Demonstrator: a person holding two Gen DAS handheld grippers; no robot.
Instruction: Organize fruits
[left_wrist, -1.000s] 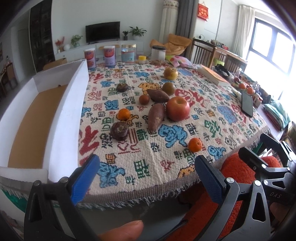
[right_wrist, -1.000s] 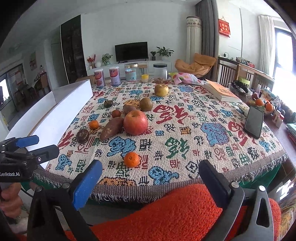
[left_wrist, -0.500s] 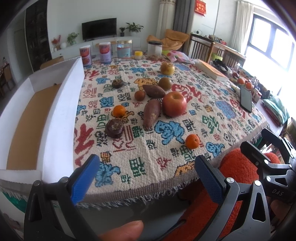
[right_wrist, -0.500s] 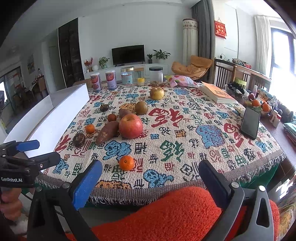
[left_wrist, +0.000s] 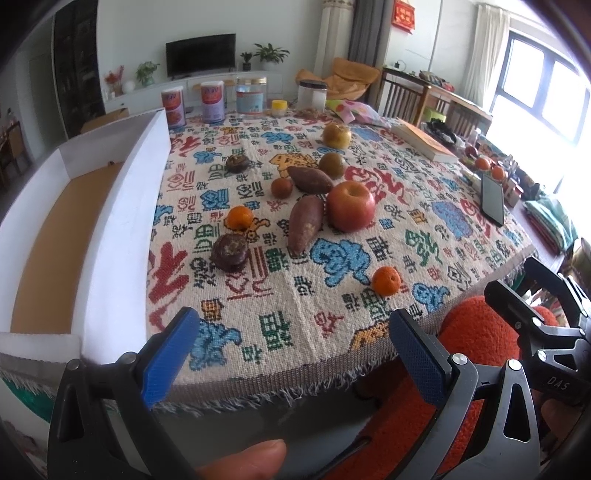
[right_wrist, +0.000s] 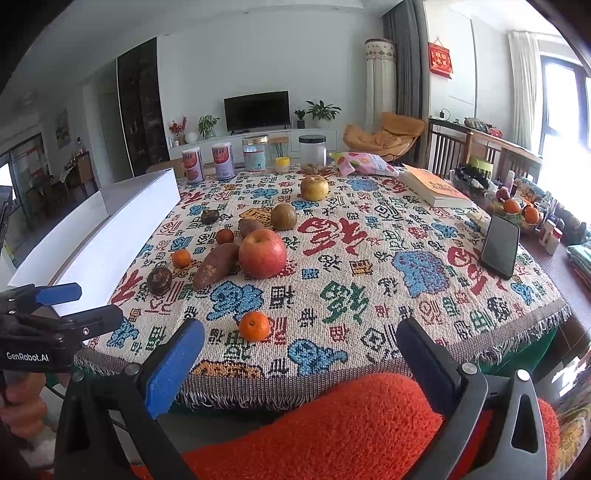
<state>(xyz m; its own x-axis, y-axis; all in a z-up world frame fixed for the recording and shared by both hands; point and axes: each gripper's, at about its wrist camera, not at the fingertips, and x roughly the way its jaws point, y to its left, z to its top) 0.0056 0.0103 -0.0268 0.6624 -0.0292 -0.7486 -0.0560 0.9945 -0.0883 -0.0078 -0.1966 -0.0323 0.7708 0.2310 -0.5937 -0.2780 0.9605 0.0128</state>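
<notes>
While both grippers hang off the near edge of the table (right_wrist: 480, 325), we hold nothing: the left gripper (left_wrist: 291, 354) gapes wide and empty, and the right gripper (right_wrist: 301, 360) is just as wide and just as empty. The fruit sits in a loose cluster around the apple (right_wrist: 262, 253): a sweet potato (right_wrist: 216, 266) touching it on the box side, a second sweet potato (left_wrist: 309, 180) just behind, two brown round fruits and an orange (right_wrist: 181, 258) between the apple and the box (left_wrist: 122, 229), and a lone orange (right_wrist: 253, 325) nearest us. The box stands open and bare on the far side of the cluster from the phone (right_wrist: 500, 251).

We judge the crowding as the main risk: reaching for the apple could knock the sweet potato or set round fruit rolling over the woven cloth (right_wrist: 369, 295), even off the edge. The box's tall white wall may also catch a carried fruit if we come in low.
</notes>
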